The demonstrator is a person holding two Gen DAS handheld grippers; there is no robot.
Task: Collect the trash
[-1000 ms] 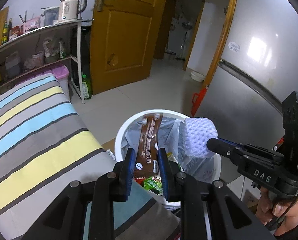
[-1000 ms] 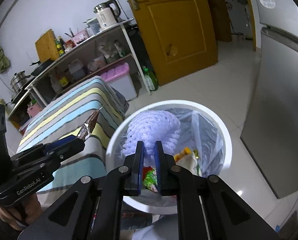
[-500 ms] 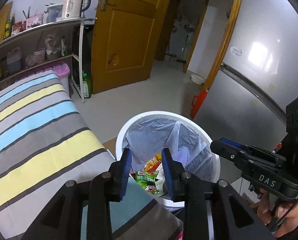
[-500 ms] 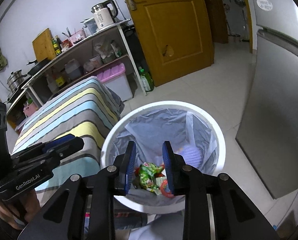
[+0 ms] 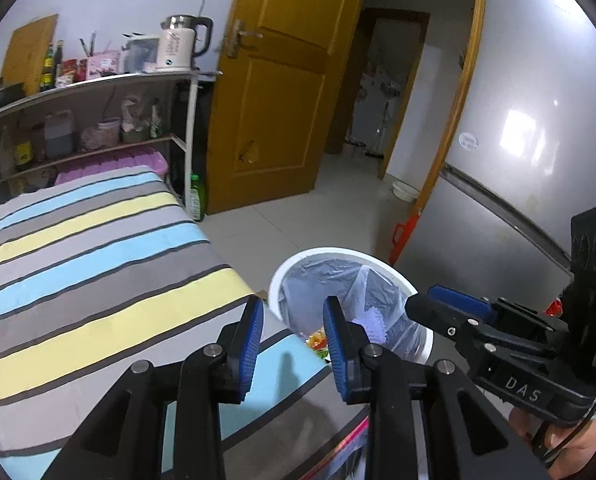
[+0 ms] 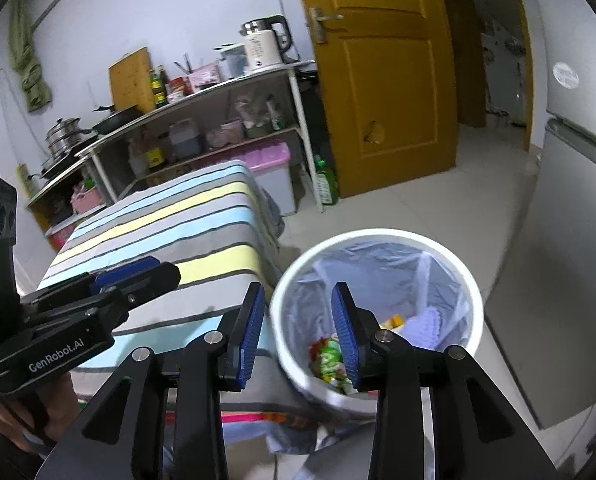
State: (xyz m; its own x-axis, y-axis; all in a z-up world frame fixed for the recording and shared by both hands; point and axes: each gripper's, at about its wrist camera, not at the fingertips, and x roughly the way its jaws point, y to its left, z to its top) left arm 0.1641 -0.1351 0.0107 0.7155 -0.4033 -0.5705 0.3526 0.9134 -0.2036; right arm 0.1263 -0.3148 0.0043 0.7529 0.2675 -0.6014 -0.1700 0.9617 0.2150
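Nothing is carried at this moment: the left gripper (image 5: pixel 293 330) is seen with its blue pads parted and only air between them, and the right gripper (image 6: pixel 299 330) is seen with its jaws opening, likewise with nothing between them. The trash is found in the white bin (image 6: pixel 455 258), which is lined with a clear bag (image 6: pixel 381 264). A green and red wrapper (image 6: pixel 329 362) is seen just beyond the right gripper's right-hand jaw, partly hidden by it, and a pale purple foam net (image 6: pixel 427 326) lies farther off to that side, against the liner. In the left wrist view the same bin (image 5: pixel 339 250) is seen ahead of and to the right of the left gripper's jaws, with the foam net (image 5: pixel 373 326) just past its right-hand jaw. The striped cloth (image 5: pixel 98 264) lies below and to the left of both pairs of jaws, and no litter is seen on the part of it that shows. The drop-off is judged to be done, since the pieces are inside the bin and both grippers are empty. Whether more trash is left elsewhere cannot be told from these views; if some is, it remains to be fetched.
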